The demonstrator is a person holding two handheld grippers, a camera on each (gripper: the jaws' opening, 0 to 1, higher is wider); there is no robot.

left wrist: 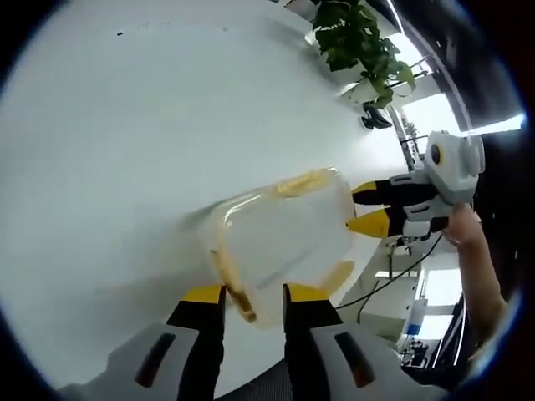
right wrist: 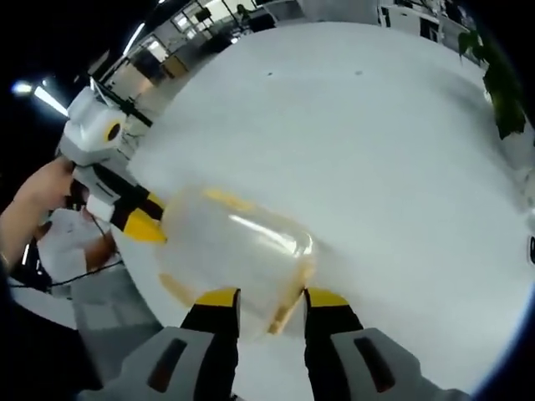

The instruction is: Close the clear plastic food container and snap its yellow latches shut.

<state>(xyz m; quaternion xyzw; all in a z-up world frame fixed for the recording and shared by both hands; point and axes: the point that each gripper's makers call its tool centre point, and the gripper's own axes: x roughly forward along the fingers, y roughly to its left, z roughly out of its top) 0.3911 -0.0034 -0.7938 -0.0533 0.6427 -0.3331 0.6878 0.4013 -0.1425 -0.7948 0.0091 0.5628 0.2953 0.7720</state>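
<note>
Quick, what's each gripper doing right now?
Left gripper: open, jaws either side of the container's edge.
Right gripper: open, jaws astride the container's end.

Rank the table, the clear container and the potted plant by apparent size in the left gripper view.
1. White table, by far the largest.
2. Clear container.
3. Potted plant, which looks smallest, though it stands farther from the camera, so its true size against the container is unsure.

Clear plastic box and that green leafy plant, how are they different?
The clear plastic box with yellow latches is see-through; the green leafy plant is solid green. The box lies close, between the left gripper and the right gripper; the plant stands far off, beyond the white table.
</note>
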